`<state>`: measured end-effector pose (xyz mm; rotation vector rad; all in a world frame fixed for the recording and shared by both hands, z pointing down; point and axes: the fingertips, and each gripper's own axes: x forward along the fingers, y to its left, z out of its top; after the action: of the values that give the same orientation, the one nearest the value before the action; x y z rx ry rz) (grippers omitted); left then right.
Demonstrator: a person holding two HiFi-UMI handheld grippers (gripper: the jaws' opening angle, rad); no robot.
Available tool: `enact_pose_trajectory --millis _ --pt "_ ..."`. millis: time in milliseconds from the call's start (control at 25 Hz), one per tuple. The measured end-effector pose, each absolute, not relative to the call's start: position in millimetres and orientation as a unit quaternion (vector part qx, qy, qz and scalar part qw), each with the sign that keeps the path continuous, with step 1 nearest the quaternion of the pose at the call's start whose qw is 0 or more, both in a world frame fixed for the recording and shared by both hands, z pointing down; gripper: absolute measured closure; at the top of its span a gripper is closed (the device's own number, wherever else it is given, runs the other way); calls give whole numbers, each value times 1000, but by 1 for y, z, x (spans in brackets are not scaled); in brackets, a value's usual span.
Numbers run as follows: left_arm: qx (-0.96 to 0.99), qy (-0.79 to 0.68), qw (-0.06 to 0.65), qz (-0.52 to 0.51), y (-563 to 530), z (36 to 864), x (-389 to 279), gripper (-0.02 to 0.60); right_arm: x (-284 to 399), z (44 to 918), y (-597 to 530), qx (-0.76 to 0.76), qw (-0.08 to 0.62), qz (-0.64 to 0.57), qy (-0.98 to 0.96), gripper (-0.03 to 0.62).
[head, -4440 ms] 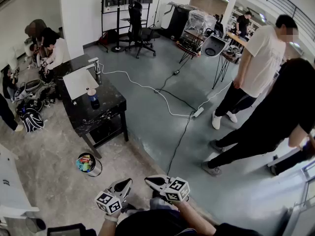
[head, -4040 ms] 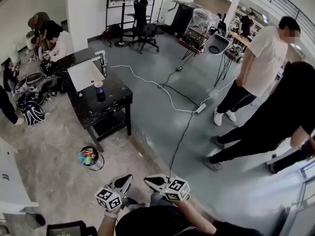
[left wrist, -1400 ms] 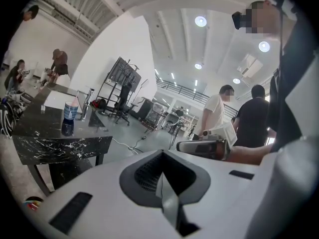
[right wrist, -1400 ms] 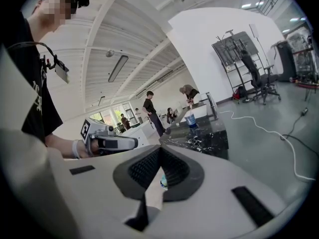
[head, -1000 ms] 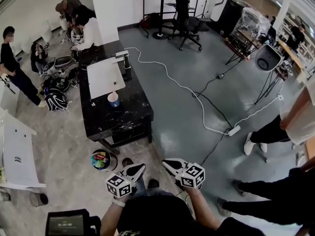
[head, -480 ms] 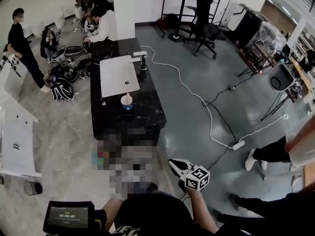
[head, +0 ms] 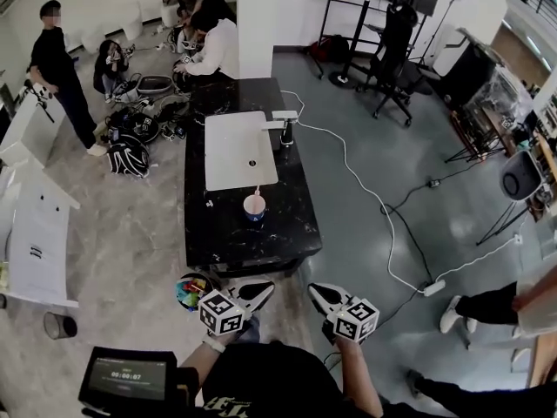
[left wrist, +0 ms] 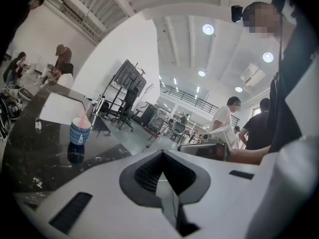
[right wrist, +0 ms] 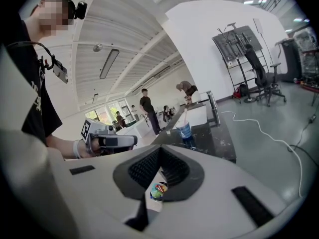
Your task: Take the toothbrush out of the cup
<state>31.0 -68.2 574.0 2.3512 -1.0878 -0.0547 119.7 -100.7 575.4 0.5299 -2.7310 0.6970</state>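
Observation:
A blue-and-white cup [head: 254,207] stands on the near half of a black table [head: 287,225], with a pink toothbrush [head: 257,193] leaning in it. In the left gripper view the cup [left wrist: 79,132] and toothbrush [left wrist: 84,118] are ahead to the left. The right gripper view has the cup [right wrist: 185,132] ahead, above the jaws. My left gripper [head: 264,289] and right gripper [head: 316,291] hover side by side short of the table's near edge. Both are shut and hold nothing [left wrist: 164,183] [right wrist: 154,176].
A white board [head: 239,149] and a small metal stand [head: 285,129] lie beyond the cup. A bin of coloured rubbish [head: 190,290] sits by the table's near left corner. A white cable [head: 374,198] crosses the floor at right. Several people [head: 209,42] are at the far left.
The table and cup have come nearer and toward the middle of the head view. Both grippers have travelled along with me, still shut and side by side.

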Motion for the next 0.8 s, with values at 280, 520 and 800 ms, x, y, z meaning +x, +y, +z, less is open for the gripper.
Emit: enact_pose_trajectory --millis 280,520,800 --pt "868 -409 279 -41 -114 568 -20 577 72 569 -142 186 141 238 -943 606" --pt "871 -401 279 -50 -140 567 -49 577 41 568 -164 191 148 242 -940 606" --pt "871 -393 291 -52 -156 574 -80 577 14 567 -183 202 151 242 -937 606"
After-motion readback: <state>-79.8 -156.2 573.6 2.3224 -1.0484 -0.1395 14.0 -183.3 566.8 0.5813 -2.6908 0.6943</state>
